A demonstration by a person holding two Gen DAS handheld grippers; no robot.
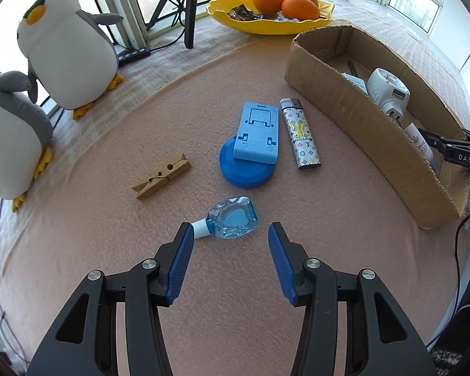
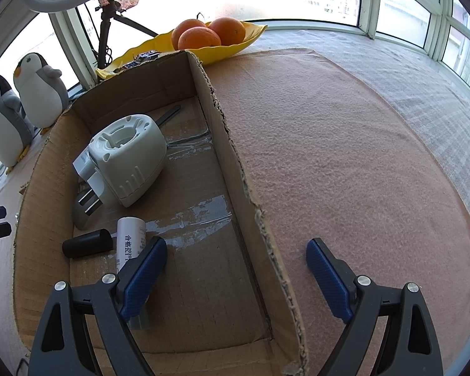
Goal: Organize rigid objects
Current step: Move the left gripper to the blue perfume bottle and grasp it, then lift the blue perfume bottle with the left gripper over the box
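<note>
My left gripper (image 1: 230,235) hung half-open and empty just over the clear blue bottle (image 1: 232,219) lying on the mat, lined up to take it next; my right gripper (image 2: 236,252), wide and empty, straddled the cardboard box (image 2: 235,169) wall.

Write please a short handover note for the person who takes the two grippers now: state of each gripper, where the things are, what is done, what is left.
Left gripper: jaws open, empty, hovering over the blue glass bottle on the pink mat.
Right gripper: jaws open, empty, straddling the right wall of the cardboard box.
Done, in the box: white plug adapter, white tube, black cylinder.
Left on the mat: blue glass bottle, wooden clothespin, blue phone stand lying on a blue round lid, patterned lighter.
</note>
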